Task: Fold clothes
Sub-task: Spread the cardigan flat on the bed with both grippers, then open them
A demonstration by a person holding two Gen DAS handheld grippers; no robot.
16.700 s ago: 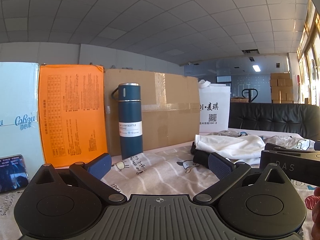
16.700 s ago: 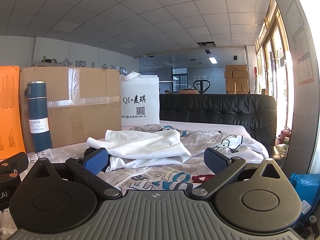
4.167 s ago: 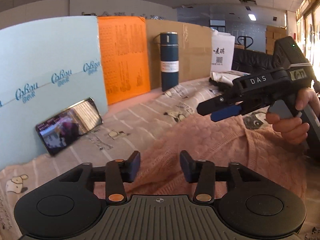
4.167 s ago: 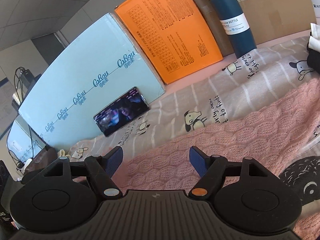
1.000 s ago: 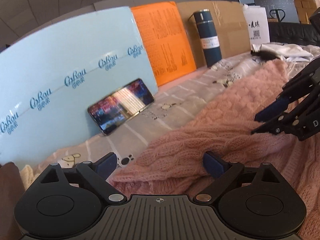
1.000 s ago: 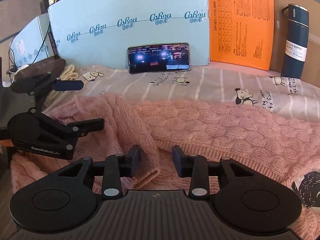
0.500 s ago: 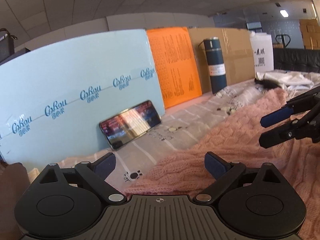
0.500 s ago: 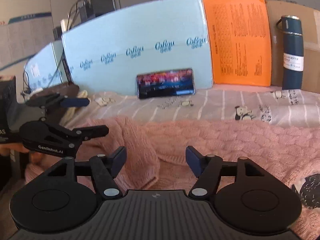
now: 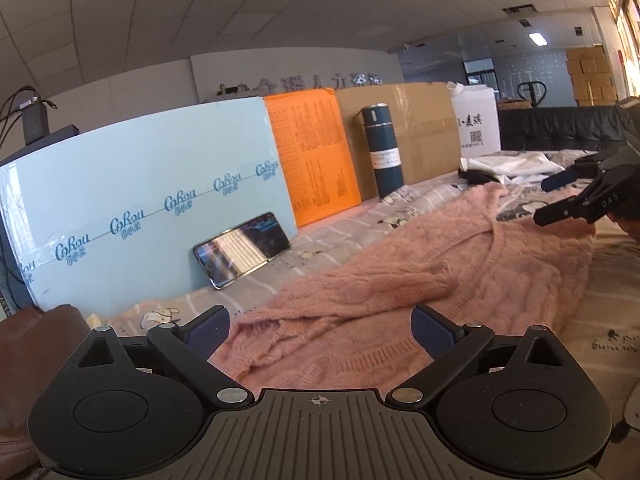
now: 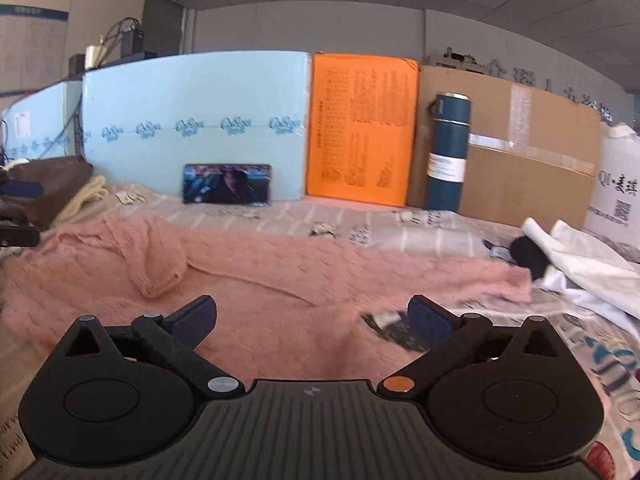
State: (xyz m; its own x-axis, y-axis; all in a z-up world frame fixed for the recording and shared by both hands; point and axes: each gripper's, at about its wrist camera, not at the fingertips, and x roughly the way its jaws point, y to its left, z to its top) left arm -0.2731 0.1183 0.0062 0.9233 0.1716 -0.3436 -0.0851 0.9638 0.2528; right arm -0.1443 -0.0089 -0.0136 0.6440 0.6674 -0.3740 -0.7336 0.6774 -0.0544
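The pink sweater (image 10: pixel 280 264) lies flat on the bed, its long axis running crosswise just ahead of both grippers. The right gripper (image 10: pixel 312 320), jaws just spread wide and empty, hovers over its middle; the left gripper (image 9: pixel 320 328), likewise released, faces the folded sleeve (image 9: pixel 360 292).

Right tool (image 10: pixel 310 322) has just spread wide, empty; left tool (image 9: pixel 320 330) gapes too.

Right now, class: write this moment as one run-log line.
task: fold clothes | left gripper: open, empty | right gripper: just opened, empty | pink sweater: spread flat, one sleeve folded in
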